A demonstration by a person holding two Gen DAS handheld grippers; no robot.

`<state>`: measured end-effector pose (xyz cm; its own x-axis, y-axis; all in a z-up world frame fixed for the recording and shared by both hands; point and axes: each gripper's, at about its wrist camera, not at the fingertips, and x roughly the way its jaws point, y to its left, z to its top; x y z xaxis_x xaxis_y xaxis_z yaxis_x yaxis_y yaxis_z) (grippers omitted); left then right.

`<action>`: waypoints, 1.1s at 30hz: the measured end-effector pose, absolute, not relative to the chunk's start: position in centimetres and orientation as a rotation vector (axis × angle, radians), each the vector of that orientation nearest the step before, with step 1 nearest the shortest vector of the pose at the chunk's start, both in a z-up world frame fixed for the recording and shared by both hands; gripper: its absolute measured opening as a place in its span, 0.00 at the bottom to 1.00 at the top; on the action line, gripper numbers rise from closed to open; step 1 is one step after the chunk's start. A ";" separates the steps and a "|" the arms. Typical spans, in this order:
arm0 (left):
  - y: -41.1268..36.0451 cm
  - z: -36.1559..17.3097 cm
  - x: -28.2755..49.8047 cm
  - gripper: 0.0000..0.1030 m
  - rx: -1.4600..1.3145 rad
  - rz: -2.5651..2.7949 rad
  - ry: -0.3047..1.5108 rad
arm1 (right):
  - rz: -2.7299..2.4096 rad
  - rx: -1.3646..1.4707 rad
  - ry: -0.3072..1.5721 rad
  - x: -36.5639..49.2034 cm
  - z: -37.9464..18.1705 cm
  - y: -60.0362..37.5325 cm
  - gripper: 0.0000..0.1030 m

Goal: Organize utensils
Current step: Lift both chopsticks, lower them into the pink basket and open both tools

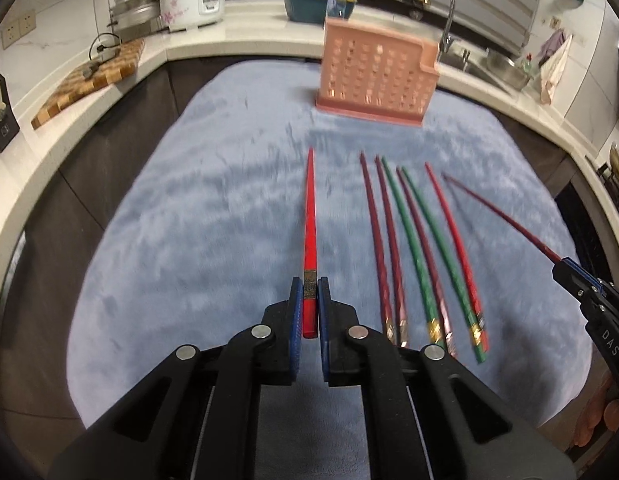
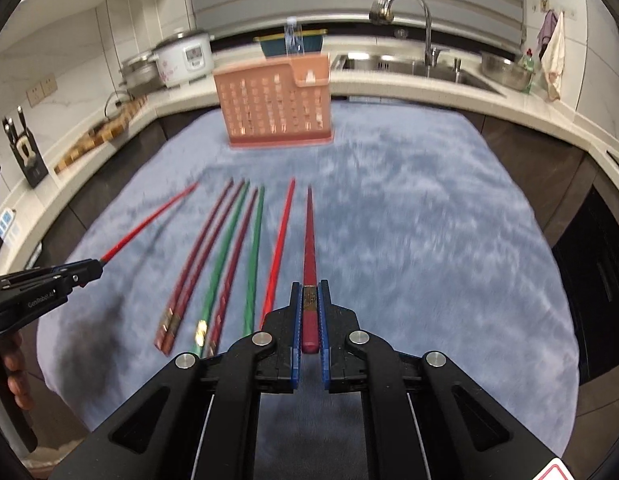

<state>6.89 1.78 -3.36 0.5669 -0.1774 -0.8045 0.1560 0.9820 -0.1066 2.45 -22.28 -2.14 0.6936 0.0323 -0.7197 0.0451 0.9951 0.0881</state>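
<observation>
Nearest you, your left gripper (image 1: 309, 292) is clamped on the thick end of a bright red chopstick (image 1: 309, 216), its blue pads (image 1: 296, 312) pressed against either side, and the stick points straight ahead with its tip above the blue cloth (image 1: 189, 220) that covers the bench. Your right gripper (image 2: 310, 296) is closed the same way on a dark red chopstick (image 2: 309, 240), held near its decorated band and also aimed forward.

Between your two grippers, six loose chopsticks (image 1: 409, 248) lie on the cloth in a rough row, side by side, thick ends toward you: three dark red, two green and one bright red (image 2: 278, 248). In the right wrist view that bright red one lies just beside the stick you hold.

Farther out, a pink perforated utensil holder (image 1: 375, 72) stands upright on the far part of the cloth, well apart from the chopstick tips.

Beyond the cloth runs a white counter with a wooden cutting board (image 1: 89, 80), a rice cooker (image 1: 191, 0) and, to the right, a sink with a curved faucet (image 2: 421, 20).
</observation>
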 end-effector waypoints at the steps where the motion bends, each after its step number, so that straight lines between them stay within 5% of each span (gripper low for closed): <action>1: 1.9 -2.9 7.0 0.07 -0.029 -0.197 0.941 | -0.008 0.104 0.792 2.6 -1.5 -22.4 0.07; 33: 2.4 14.0 17.1 0.07 -0.092 -0.197 0.548 | -0.030 0.213 0.534 11.0 10.8 -26.1 0.07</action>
